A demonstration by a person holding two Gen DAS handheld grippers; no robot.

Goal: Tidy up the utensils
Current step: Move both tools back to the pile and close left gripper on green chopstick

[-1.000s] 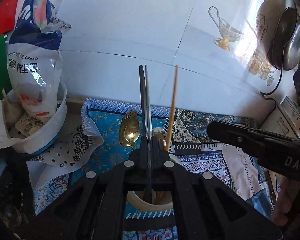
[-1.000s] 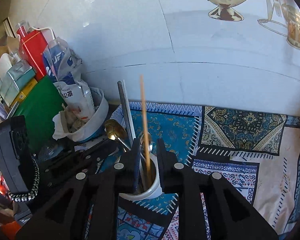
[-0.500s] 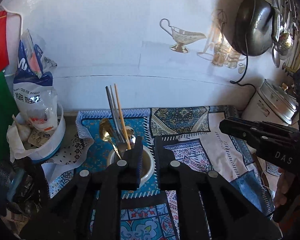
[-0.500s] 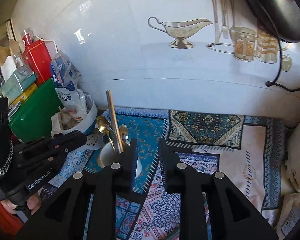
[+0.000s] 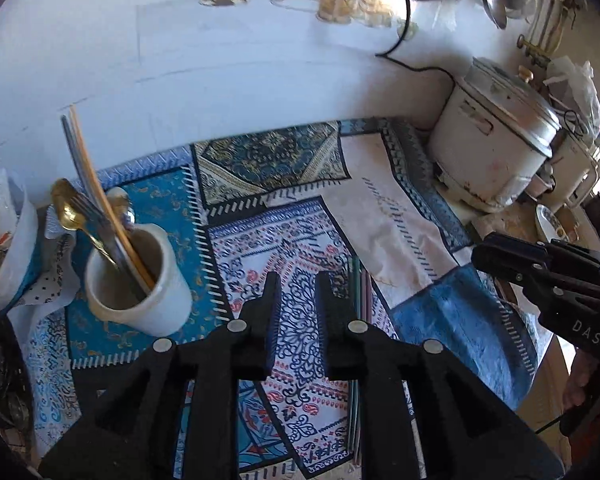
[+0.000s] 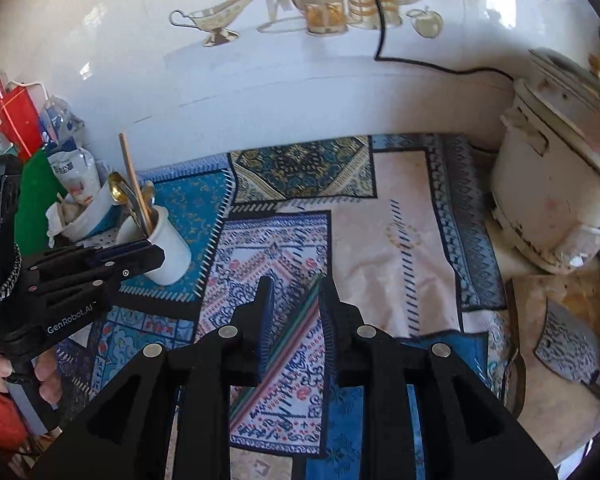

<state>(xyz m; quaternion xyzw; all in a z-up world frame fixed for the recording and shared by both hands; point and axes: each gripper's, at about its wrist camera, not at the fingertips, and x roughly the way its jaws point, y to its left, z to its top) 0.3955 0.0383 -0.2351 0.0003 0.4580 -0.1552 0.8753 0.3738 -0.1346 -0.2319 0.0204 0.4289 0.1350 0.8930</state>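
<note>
A white ceramic cup (image 5: pixel 140 300) stands at the left on the patterned cloth and holds chopsticks (image 5: pixel 100 196), a gold spoon (image 5: pixel 66 206) and metal utensils; it also shows in the right wrist view (image 6: pixel 168 248). Several thin coloured chopsticks (image 5: pixel 358 296) lie on the cloth, just right of my left gripper (image 5: pixel 298 284). In the right wrist view these chopsticks (image 6: pixel 296 324) lie between the fingers of my right gripper (image 6: pixel 294 292). Both grippers are open and empty, above the cloth.
A white rice cooker (image 5: pixel 496 148) stands at the right with a black cord running up the tiled wall. A bowl with bags (image 6: pixel 80 208) and a green board (image 6: pixel 34 204) sit at the left. A cleaver (image 6: pixel 572 344) lies at the far right.
Both grippers have let go of their utensils into the cup, opened, and pulled back and to the right, away from the cup, over the chopsticks lying on the cloth.
</note>
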